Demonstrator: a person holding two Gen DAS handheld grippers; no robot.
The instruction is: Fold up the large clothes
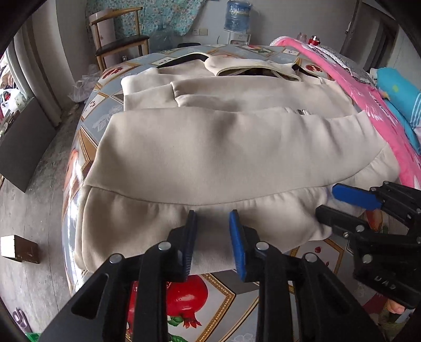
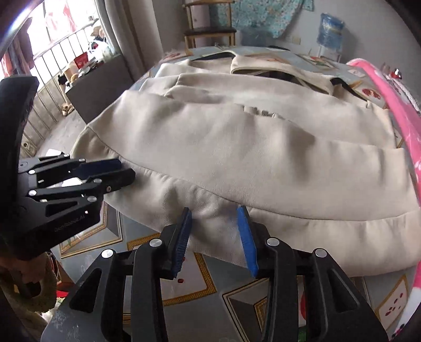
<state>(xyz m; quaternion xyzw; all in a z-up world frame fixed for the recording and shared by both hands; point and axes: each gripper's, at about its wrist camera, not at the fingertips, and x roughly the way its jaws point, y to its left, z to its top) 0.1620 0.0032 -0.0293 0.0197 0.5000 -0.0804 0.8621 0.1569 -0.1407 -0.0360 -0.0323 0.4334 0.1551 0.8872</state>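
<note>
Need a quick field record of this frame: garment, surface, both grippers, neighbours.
garment: beige jacket, partly folded, lying flat, collar at the far end
surface: table with a fruit-print cloth
left gripper: at the near hem, jaws apart, hem fabric between them
right gripper: at the near hem, jaws opening, fabric between them
neighbours: pink blanket on the jacket's right; wooden chair and water bottle beyond the table

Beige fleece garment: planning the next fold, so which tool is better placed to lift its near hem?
Left, probably: the left tool straddles mid-hem of the garment; the right tool sits nearer a corner.
</note>
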